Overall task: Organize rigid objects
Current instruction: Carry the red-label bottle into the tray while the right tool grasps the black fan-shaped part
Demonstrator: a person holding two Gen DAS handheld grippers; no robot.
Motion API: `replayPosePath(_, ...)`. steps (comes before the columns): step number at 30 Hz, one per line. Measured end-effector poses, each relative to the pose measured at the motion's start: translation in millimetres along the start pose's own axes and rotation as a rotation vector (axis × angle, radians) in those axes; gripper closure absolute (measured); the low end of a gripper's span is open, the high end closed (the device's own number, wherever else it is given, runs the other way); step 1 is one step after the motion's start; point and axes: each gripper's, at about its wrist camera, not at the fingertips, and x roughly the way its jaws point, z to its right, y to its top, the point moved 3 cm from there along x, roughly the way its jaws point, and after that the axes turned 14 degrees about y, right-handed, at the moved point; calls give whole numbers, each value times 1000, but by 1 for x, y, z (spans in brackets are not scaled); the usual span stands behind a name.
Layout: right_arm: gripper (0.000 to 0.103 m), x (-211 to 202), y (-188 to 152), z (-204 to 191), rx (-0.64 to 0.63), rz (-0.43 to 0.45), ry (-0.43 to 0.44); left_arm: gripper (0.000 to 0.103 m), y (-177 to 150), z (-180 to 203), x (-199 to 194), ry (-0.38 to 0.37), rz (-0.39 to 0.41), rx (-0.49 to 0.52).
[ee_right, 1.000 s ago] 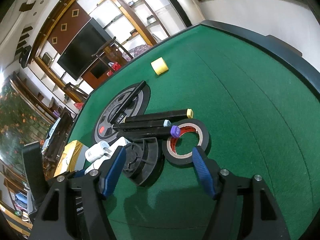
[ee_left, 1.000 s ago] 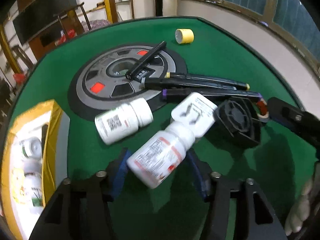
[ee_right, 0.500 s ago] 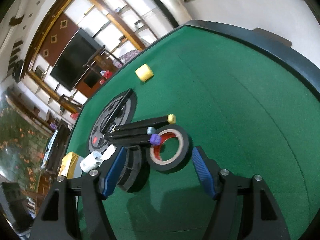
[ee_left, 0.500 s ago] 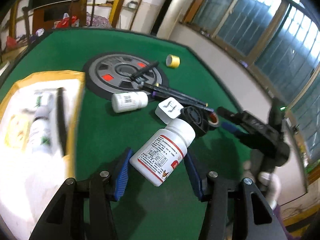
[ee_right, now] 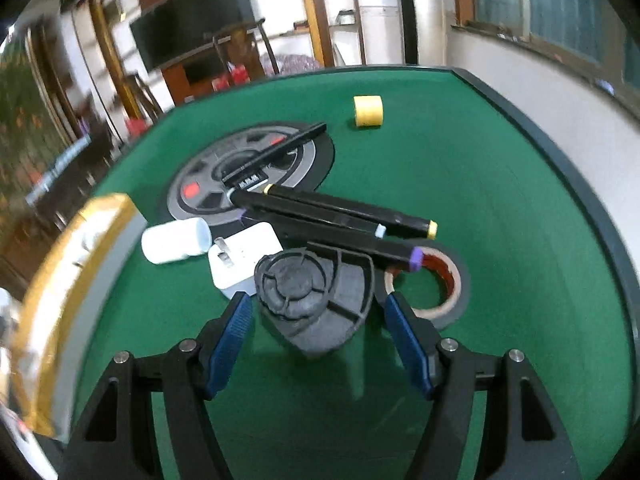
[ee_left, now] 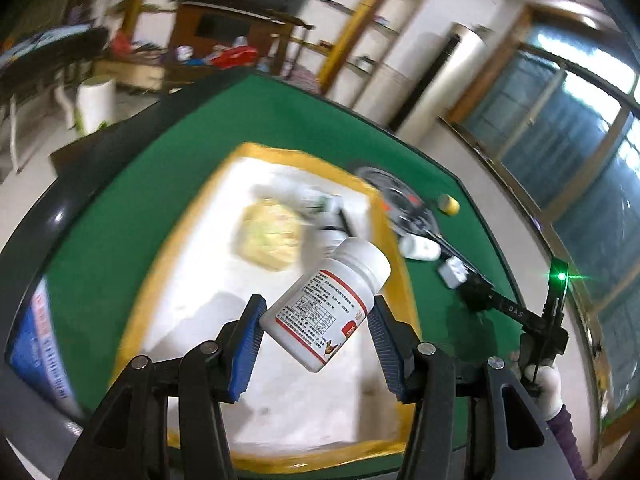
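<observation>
My left gripper (ee_left: pixel 316 336) is shut on a white pill bottle (ee_left: pixel 328 304) with a red-edged label and holds it tilted above the yellow-rimmed white tray (ee_left: pixel 192 208). The tray holds a yellow object (ee_left: pixel 268 236) and blurred bottles (ee_left: pixel 320 208). My right gripper (ee_right: pixel 318 328) is open, with its jaws on either side of a black round fan-like part (ee_right: pixel 312 292) on the green table. A second white bottle (ee_right: pixel 176 240) and a white plug adapter (ee_right: pixel 240 256) lie just beyond it.
Black markers (ee_right: pixel 344 220) lie across a black tape roll (ee_right: pixel 440 292) and a grey weight plate (ee_right: pixel 248 168). A yellow tape roll (ee_right: pixel 368 111) stands farther back. The tray's edge (ee_right: pixel 72 280) is at the left. The table rim (ee_right: pixel 580 184) curves at the right.
My left gripper has lifted the labelled bottle and swung left over the tray. My right gripper has shifted left and closer, from around the tape roll to around the black fan part.
</observation>
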Motion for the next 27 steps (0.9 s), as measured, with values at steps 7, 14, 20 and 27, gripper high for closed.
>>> replayPosePath(7,35,21,12,-8,-66,-40,-76,47,-9,-22,6,5,-11,-49)
replayPosePath(14,36,16,10,-7,-43,-49,-69,48,-13,-25,5,-2,-13,-35)
replayPosePath(20,36,-9,13,-17,-9,17,-18,48,-6,-19,3,19,-1,1)
replayPosePath(27,36,-27,21,-74,-63,41,133,47,8,-4,37,120,-73,96)
